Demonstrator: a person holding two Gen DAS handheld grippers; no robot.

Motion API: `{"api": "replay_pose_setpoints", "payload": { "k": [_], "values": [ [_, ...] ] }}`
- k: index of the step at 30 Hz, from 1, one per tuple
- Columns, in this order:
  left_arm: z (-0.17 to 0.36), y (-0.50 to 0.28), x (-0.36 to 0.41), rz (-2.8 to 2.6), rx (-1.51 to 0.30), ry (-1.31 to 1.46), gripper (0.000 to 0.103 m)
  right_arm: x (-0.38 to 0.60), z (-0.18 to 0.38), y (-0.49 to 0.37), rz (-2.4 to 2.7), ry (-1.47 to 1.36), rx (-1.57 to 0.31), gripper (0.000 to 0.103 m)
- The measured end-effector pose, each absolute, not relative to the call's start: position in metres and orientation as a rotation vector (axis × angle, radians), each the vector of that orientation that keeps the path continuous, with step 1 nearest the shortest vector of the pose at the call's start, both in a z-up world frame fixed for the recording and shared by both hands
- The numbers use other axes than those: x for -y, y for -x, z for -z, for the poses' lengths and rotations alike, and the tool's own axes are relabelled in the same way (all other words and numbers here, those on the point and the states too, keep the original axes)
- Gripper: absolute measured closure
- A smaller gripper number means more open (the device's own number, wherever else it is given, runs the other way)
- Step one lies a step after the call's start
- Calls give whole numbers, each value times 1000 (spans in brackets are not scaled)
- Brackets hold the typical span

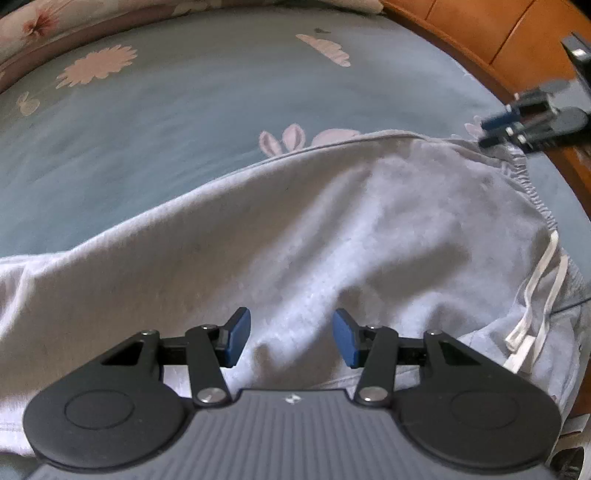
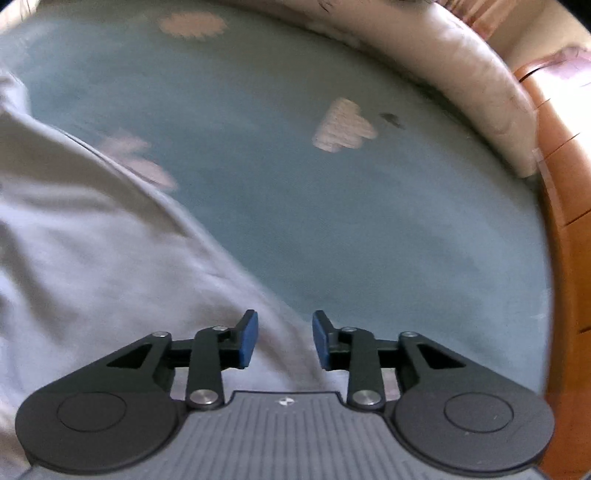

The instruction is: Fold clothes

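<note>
Light grey sweatpants [image 1: 332, 229] lie spread on a blue-grey flowered bedsheet [image 1: 166, 129]. Their elastic waistband [image 1: 532, 188] and white drawstring [image 1: 546, 288] are at the right. My left gripper [image 1: 291, 338] hovers over the middle of the cloth, jaws apart, with a low ridge of fabric below the gap and no pad pressing on it. My right gripper [image 2: 284, 339] is open above the pants' edge [image 2: 92, 240], where cloth meets sheet [image 2: 332, 221], and holds nothing. The left wrist view shows it too, the right gripper [image 1: 489, 131] just above the far corner of the waistband.
A wooden bed frame [image 1: 498, 40] runs along the right side [image 2: 565, 258]. A pale flowered quilt or pillow [image 2: 461, 74] lies along the far edge of the bed [image 1: 55, 18]. Bare sheet stretches beyond the pants.
</note>
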State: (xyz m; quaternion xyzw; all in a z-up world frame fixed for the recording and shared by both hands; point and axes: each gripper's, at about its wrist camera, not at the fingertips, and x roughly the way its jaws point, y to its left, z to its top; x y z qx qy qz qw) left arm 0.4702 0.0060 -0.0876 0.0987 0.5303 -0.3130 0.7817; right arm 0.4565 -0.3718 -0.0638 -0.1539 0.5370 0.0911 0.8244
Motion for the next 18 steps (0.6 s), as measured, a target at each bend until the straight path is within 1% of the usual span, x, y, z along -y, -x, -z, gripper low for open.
{"api": "replay_pose_setpoints", "payload": {
  "k": [3,8,12,18],
  "values": [
    [92,-469,-10,654,-1134,-203,54,348,82,-450,-273,215,-1203,66],
    [110,-466,-27,645,-1195,-181,54,326,118,-440,-267,188,-1262,65],
    [116,-461,-52,619,-1241,-123,54,331,112,-449,-210,129,-1269,65],
    [102,-468,-82,556,-1181,-103,54,307,78,-471,-249,204,-1191,58]
  ]
}}
